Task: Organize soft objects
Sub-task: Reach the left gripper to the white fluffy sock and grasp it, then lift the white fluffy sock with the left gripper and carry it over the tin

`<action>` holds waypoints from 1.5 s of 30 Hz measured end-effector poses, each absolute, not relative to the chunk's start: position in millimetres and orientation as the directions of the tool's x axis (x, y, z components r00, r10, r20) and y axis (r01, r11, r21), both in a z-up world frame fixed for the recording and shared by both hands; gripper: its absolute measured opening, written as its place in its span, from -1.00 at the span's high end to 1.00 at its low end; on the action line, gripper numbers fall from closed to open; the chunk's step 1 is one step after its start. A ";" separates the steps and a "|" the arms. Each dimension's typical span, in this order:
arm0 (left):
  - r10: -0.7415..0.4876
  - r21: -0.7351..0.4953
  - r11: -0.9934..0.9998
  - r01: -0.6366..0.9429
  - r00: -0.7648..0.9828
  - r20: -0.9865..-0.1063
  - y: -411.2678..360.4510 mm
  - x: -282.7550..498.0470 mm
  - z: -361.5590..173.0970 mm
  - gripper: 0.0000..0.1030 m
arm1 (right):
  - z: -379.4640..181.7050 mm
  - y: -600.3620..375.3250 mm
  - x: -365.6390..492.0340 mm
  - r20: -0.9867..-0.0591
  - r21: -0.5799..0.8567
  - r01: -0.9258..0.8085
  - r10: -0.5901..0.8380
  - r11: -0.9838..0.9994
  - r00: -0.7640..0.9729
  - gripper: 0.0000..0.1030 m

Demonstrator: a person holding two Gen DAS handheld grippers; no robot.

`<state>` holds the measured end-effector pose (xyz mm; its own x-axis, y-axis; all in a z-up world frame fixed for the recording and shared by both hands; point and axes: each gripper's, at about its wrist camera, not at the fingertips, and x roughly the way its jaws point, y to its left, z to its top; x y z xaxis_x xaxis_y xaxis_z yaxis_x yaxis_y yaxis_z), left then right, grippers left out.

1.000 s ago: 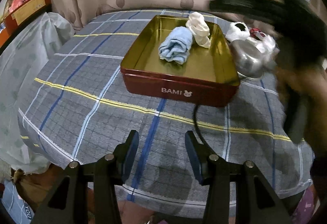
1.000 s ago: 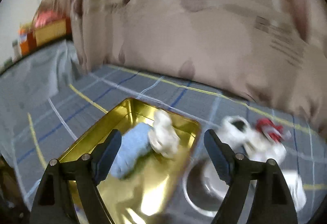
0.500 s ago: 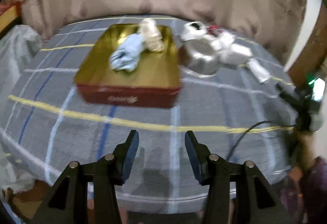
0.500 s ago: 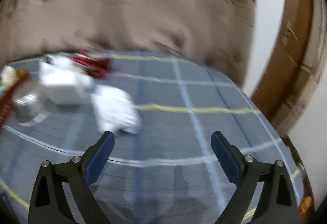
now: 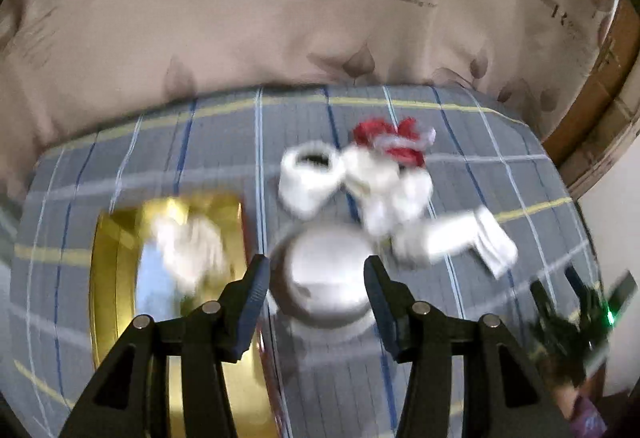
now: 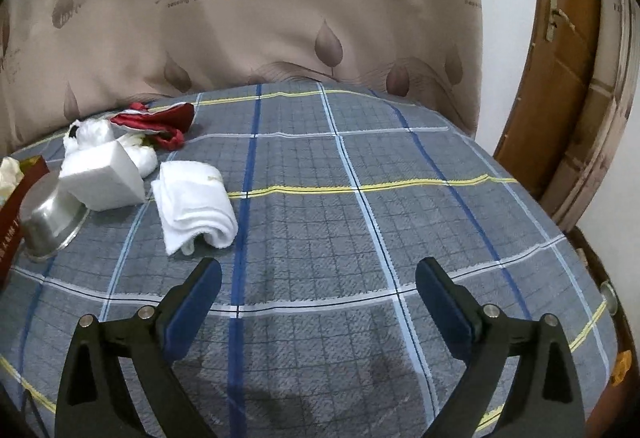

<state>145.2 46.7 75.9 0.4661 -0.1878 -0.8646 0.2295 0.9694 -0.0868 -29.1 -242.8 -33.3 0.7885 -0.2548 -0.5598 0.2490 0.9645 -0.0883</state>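
My left gripper (image 5: pixel 316 292) is open and empty, above an upturned steel bowl (image 5: pixel 326 278). The left wrist view is blurred. A gold tin tray (image 5: pixel 116 278) at the left holds a cream cloth (image 5: pixel 188 246) and a blue one. Beyond the bowl lie a white roll (image 5: pixel 308 174), a red cloth (image 5: pixel 390 140) and a folded white towel (image 5: pixel 460 238). My right gripper (image 6: pixel 318 308) is open and empty over bare plaid cloth. The white towel (image 6: pixel 196 206), a white sponge block (image 6: pixel 104 178), the red cloth (image 6: pixel 156 122) and the bowl (image 6: pixel 46 218) lie to its left.
The table has a grey plaid cloth (image 6: pixel 360 238) and a beige curtain (image 6: pixel 260 18) behind it. A wooden door (image 6: pixel 560 58) stands at the right. The tin's red wall (image 6: pixel 10 230) shows at the far left. The right gripper (image 5: pixel 576 318) shows blurred at the left wrist view's right edge.
My left gripper has moved forward and right over the bowl. My right gripper has swung right, away from the tin, and settled over the bare cloth.
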 end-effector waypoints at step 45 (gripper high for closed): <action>-0.311 -0.179 0.940 0.290 0.515 -0.799 59.8 250.8 43.7 0.63 | -47.6 -256.1 -12.0 -0.651 0.035 0.197 -0.127 0.980 0.748 -0.88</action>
